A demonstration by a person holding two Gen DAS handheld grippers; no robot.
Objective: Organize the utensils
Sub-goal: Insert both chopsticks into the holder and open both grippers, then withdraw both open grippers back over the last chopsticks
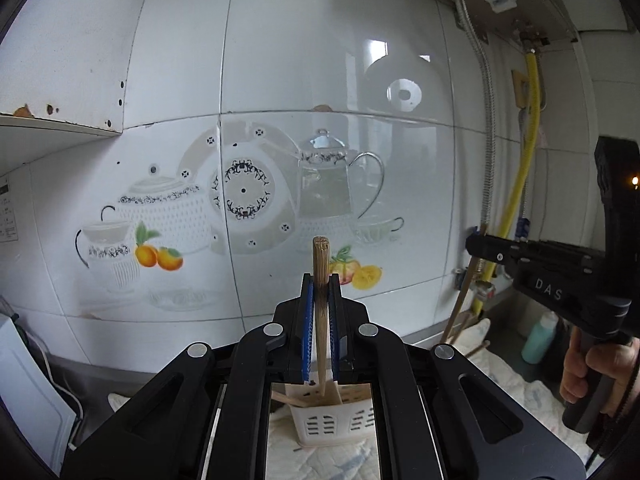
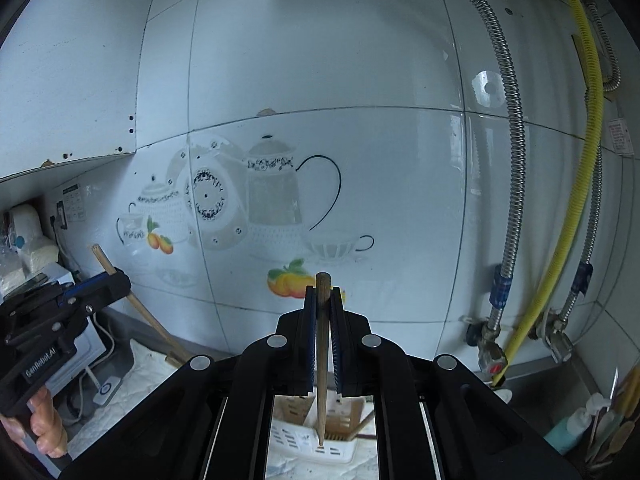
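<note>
Each gripper pinches an upright chopstick, best lowered straight into the holder before being released.

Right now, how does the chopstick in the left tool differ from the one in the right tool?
The left tool grips a paler chopstick with a darkened band at the pads; the right tool grips a browner, evenly coloured chopstick. The left chopstick's top end looks squarish and ridged, the right one's rounder. Both stand roughly upright, tips pointing down at the white slotted utensil holder.
</note>
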